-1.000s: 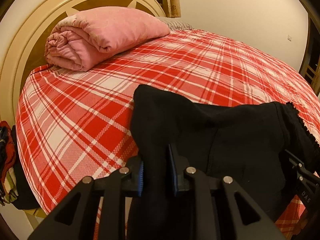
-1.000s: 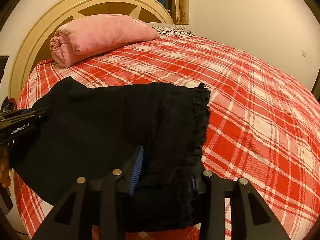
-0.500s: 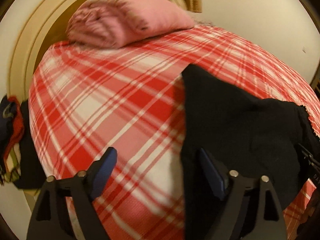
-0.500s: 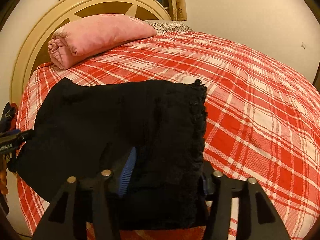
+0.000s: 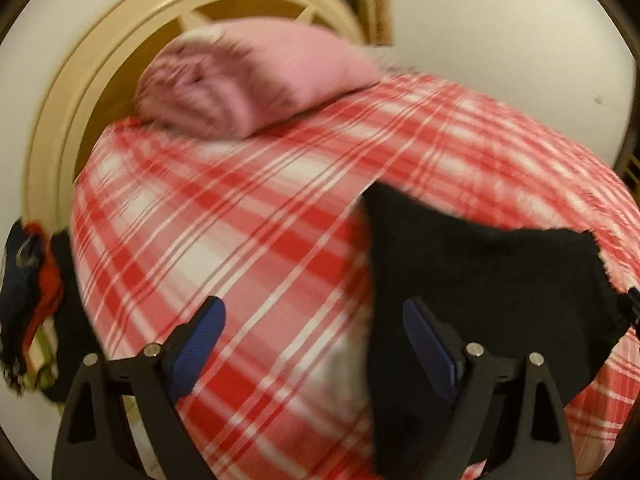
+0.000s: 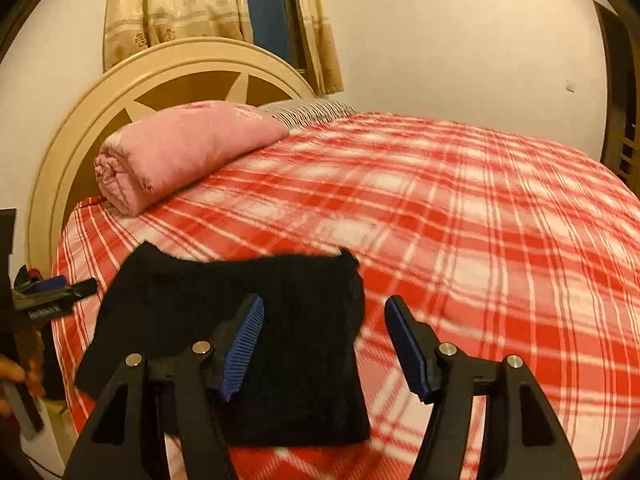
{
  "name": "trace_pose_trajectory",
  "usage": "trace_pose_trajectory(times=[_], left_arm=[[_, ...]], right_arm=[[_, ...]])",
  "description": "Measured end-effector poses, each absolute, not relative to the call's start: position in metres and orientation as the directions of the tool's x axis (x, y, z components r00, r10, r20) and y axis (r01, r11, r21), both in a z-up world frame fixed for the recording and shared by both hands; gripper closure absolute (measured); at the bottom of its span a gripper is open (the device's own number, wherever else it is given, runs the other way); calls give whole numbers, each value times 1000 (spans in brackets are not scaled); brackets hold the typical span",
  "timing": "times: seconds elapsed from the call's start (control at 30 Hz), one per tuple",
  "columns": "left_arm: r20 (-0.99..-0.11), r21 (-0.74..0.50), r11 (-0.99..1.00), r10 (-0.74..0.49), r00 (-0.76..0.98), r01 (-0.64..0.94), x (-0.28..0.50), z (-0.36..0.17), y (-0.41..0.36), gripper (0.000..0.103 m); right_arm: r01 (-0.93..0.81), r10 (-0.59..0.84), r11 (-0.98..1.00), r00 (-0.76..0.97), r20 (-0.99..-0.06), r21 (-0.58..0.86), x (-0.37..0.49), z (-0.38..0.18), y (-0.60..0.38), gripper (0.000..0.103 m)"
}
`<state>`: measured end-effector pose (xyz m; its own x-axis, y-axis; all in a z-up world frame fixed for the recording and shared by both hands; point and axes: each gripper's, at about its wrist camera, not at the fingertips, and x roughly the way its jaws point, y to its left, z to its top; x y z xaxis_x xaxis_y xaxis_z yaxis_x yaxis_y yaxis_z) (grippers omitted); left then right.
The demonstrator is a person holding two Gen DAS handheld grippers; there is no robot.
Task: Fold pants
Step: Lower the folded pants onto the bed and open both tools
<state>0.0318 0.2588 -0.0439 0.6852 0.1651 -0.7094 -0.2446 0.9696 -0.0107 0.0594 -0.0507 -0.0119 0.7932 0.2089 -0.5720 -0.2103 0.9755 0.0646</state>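
Note:
The black pants (image 6: pixel 240 332) lie folded into a flat rectangle near the front left corner of the red plaid bed (image 6: pixel 460 220). They also show in the blurred left wrist view (image 5: pixel 480 280), to the right of my left gripper. My left gripper (image 5: pixel 312 320) is open and empty over bare bedspread (image 5: pixel 240 240), left of the pants. It shows in the right wrist view (image 6: pixel 52 292) at the pants' left side. My right gripper (image 6: pixel 324 320) is open and empty, raised over the pants' right edge.
A folded pink blanket (image 6: pixel 180 152) lies at the head of the bed against the cream round headboard (image 6: pixel 80 120). A striped pillow (image 6: pixel 312 112) sits behind it. Dark and red clothes (image 5: pixel 28 292) hang off the bed's left side. Curtains (image 6: pixel 180 0) and a wall stand behind.
Both grippers have let go of the pants and opened. The left one moved left off the pants. The right one drew back and up. The pants now lie flat on the bed.

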Motion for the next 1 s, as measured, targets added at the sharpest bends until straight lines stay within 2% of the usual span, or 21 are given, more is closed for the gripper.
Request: trace_pose_trajectory(times=[0.03,0.07,0.1,0.27,0.37,0.47,0.57,0.7,0.73,0.87,1.0], left_arm=[[-698,-17,974,149,700,-225,36,-41,253,10],[-689,-21,978,137,712,-208,41,-40,247,10],[-685,-23,980,128,717,-196,49,-39,240,10],[-725,-8,983,120,678,-182,86,-56,219,10],[-754,13,982,132,643,-187,92,-71,214,10],[-767,9,982,128,629,-189,90,-80,213,9],[-768,-12,979,121,629,-204,92,-83,217,5],[-775,-24,979,109,623,-201,88,-84,219,3],[-775,-19,980,110,623,-197,85,-82,219,3],[-760,24,979,148,633,-200,67,-77,216,3],[-758,20,983,135,638,-184,42,-79,209,3]], right_arm=[[-222,208,974,791,-575,48,67,-11,-43,70],[-238,212,971,779,-591,35,75,-12,-35,77],[-254,217,967,756,-618,28,85,-17,-26,80],[-255,173,967,685,-708,-10,115,-63,-2,80],[-237,184,971,696,-694,19,117,-71,-6,79],[-239,187,971,693,-696,23,118,-71,-6,79],[-234,179,972,699,-692,15,114,-69,-6,73],[-204,168,979,737,-655,22,84,-54,-10,47],[-205,175,978,741,-648,30,77,-52,-11,44],[-212,193,976,754,-628,46,44,-49,-14,44],[-204,147,979,760,-634,-17,25,-55,-10,44]])
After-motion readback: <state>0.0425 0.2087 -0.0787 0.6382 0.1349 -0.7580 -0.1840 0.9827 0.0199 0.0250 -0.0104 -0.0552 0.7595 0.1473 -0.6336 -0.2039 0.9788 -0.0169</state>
